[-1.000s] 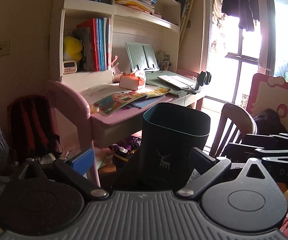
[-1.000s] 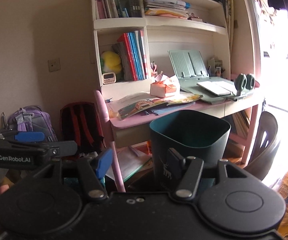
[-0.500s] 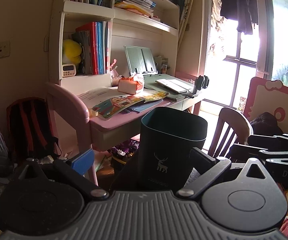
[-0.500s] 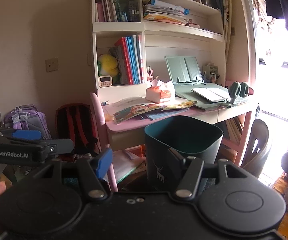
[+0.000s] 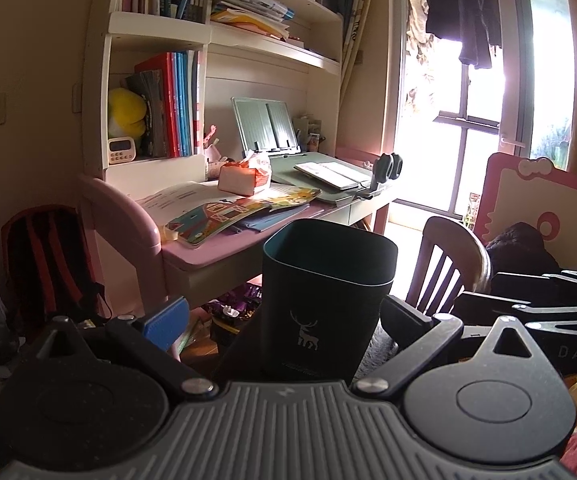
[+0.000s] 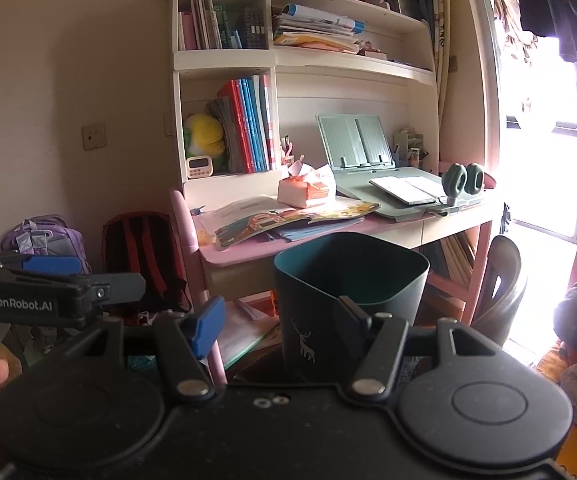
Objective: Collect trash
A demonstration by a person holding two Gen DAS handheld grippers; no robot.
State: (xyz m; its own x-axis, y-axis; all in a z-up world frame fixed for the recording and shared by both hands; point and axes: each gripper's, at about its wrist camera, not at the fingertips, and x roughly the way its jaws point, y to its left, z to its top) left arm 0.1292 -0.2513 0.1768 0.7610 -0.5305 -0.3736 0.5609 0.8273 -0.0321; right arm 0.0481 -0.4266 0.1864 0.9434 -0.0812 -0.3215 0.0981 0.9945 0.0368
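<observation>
A dark teal bin with a white deer mark stands upright just ahead of both grippers, its base hidden behind them. My left gripper is open. Its blue-padded finger is well clear of the bin's left side, and the other finger sits close by the right side. My right gripper is open too. Its blue pad stands left of the bin, and its other finger shows in front of the bin's wall. Whether any finger touches the bin I cannot tell.
Behind the bin stands a pink desk with books, a tissue box and a bookstand. Wrappers lie under it. Backpacks lean at the left, a wooden chair stands at the right, and crumpled paper lies at the lower right.
Both views have drifted a little, so the desk and shelves sit slightly lower and further left. The bin keeps its place between the fingers and the jaws stand as wide as before.
</observation>
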